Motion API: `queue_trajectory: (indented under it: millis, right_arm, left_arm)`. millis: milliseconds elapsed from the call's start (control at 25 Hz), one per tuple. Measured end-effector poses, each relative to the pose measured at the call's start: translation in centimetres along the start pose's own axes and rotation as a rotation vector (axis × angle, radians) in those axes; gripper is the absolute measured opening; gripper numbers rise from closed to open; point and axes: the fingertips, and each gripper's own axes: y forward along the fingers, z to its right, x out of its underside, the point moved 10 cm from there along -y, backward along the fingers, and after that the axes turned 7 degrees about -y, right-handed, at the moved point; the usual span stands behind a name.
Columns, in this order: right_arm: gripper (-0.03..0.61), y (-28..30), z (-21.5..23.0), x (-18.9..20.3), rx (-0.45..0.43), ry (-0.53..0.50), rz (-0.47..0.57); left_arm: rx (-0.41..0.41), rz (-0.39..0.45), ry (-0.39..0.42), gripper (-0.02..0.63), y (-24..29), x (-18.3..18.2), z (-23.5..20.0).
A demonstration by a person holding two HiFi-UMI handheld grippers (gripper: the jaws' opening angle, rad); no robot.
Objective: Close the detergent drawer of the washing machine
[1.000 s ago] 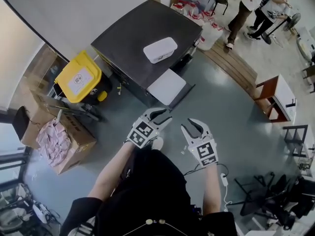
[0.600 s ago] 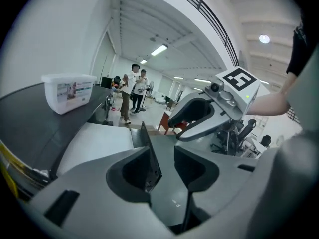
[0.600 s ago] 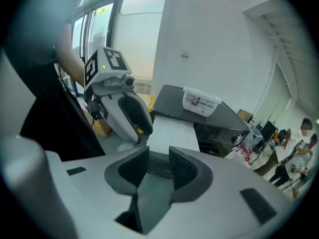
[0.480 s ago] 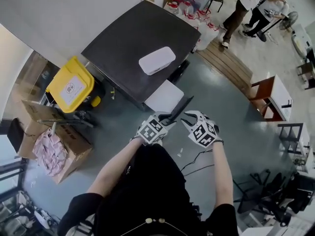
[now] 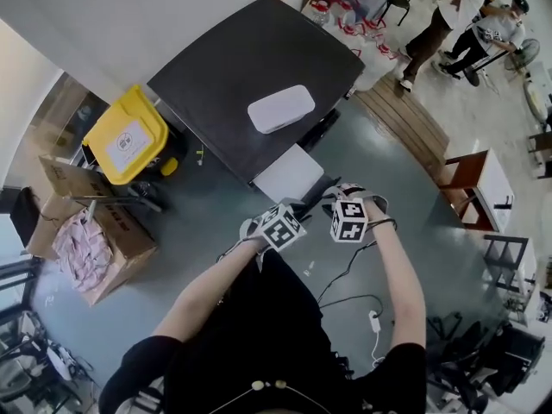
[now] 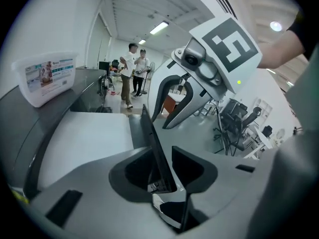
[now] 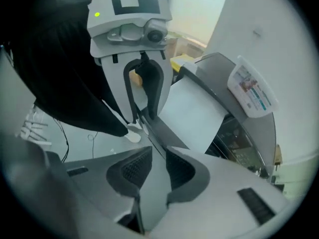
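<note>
Protruding from the dark-topped washing machine [image 5: 224,67], the white detergent drawer [image 5: 291,172] stands open over clear grey floor [image 5: 375,149]. Left gripper [image 6: 167,164] and right gripper [image 7: 157,166] are half-narrowed and closing, straddling its thin dark front panel [image 6: 152,133], not clamped.

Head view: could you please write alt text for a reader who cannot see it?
Seen from above, a person's left gripper and right gripper meet at the front of the open white drawer of a washing machine, jaws closing with that front between them. A white tub sits on the machine.
</note>
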Motion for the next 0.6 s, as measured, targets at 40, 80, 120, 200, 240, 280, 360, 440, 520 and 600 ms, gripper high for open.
queue_trajectory:
  millis: [40,80,120,200,240,280,360,440,520,600]
  right_arm:
    - [0.091,0.2,0.2,0.0,-0.014,-0.039,-0.018]
    - [0.086,0.4,0.4,0.0,-0.027,-0.07,-0.032]
    - [0.083,0.5,0.5,0.0,-0.037,-0.098,-0.041]
    - [0.072,0.8,0.7,-0.1,-0.049,-0.145,-0.054]
    - [0.072,0.9,0.8,-0.2,-0.05,-0.17,-0.058]
    - [0.075,1.0,1.0,-0.3,-0.049,-0.195,-0.062]
    - [0.075,1.1,1.1,-0.5,-0.047,-0.238,-0.07]
    - [0.078,1.4,1.2,-0.7,-0.053,-0.275,-0.082]
    - [0.087,1.9,1.3,-0.9,-0.062,-0.319,-0.102]
    - [0.085,2.7,1.1,-1.2,-0.069,-0.379,-0.125]
  left_arm:
    - [-0.012,-0.004,-0.012,0.118,0.2,0.0,-0.1]
    - [-0.02,-0.008,-0.023,0.114,0.4,0.0,-0.1]
    - [-0.026,-0.014,-0.031,0.114,0.6,-0.1,-0.1]
    - [-0.039,-0.035,-0.037,0.112,0.8,-0.1,0.0]
    - [-0.047,-0.041,-0.038,0.112,1.0,-0.1,0.0]
    - [-0.055,-0.043,-0.04,0.112,1.2,-0.2,0.0]
    - [-0.068,-0.052,-0.057,0.11,1.8,-0.3,-0.1]
    - [-0.08,-0.075,-0.072,0.106,2.4,-0.4,-0.1]
    - [-0.091,-0.099,-0.072,0.1,2.8,-0.7,-0.2]
    - [-0.093,-0.123,-0.076,0.087,3.1,-0.9,-0.2]
